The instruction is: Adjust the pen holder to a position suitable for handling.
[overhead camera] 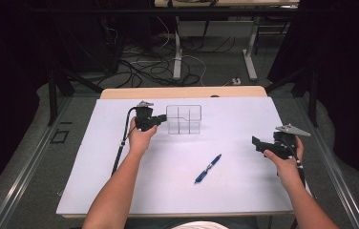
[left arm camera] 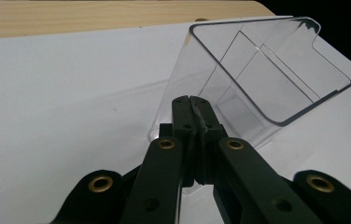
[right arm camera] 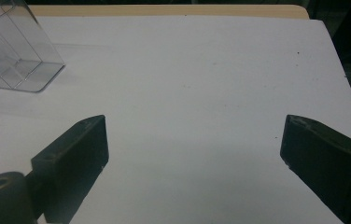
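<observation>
Pinching the near wall of the clear divided organizer (left arm camera: 257, 70) between closed jaws, left gripper (left arm camera: 193, 114) holding it tilted at the white mat's (overhead camera: 244, 191) far middle. Hovering wide open and empty at right, right gripper (right arm camera: 194, 158). Lying between, nearer the person: blue pen (overhead camera: 208, 169).

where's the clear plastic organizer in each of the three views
High view: clear organizer sits at upper centre of the white mat, at the left hand-held gripper.
Left gripper view: upper right, its near wall at the shut jaws.
Right gripper view: top left corner, cut by the edge.
Shared landmark: the wooden table edge beyond the mat.
</observation>
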Available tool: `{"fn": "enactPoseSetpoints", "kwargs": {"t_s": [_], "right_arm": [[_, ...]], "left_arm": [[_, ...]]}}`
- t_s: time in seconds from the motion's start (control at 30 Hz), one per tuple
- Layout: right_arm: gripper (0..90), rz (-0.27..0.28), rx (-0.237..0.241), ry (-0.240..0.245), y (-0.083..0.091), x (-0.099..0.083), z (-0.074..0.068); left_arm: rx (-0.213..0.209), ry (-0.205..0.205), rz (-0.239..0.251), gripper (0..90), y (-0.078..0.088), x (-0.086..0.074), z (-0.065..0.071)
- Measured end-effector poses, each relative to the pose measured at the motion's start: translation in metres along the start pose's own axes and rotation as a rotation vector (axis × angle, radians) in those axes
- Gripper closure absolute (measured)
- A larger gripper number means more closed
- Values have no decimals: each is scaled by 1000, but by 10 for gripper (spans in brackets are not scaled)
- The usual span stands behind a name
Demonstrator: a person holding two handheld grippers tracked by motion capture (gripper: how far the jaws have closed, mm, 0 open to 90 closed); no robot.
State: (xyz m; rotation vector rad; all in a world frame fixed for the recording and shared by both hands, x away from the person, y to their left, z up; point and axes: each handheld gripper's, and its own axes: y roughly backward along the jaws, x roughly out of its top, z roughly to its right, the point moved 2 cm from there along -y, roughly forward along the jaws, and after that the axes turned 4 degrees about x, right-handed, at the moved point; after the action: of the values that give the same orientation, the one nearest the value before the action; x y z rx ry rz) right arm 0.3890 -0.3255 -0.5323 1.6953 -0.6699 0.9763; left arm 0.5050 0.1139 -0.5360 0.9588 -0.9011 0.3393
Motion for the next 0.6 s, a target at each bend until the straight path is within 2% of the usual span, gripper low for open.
{"fn": "enactPoseSetpoints", "kwargs": {"t_s": [0.17, 0.27, 0.43, 0.6], "right_arm": [[75, 3, 2, 0, 0, 0, 0], [75, 2, 5, -3, 0, 0, 0], [75, 10, 3, -3, 0, 1, 0], [75, 16, 9, -15, 0, 2, -2]], "left_arm": [[0, -1, -6, 900, 0, -1, 0], [14, -11, -11, 871, 2, -1, -1], [27, 2, 2, 824, 10, -1, -3], [25, 14, 19, 721, 19, -3, -4]]}}
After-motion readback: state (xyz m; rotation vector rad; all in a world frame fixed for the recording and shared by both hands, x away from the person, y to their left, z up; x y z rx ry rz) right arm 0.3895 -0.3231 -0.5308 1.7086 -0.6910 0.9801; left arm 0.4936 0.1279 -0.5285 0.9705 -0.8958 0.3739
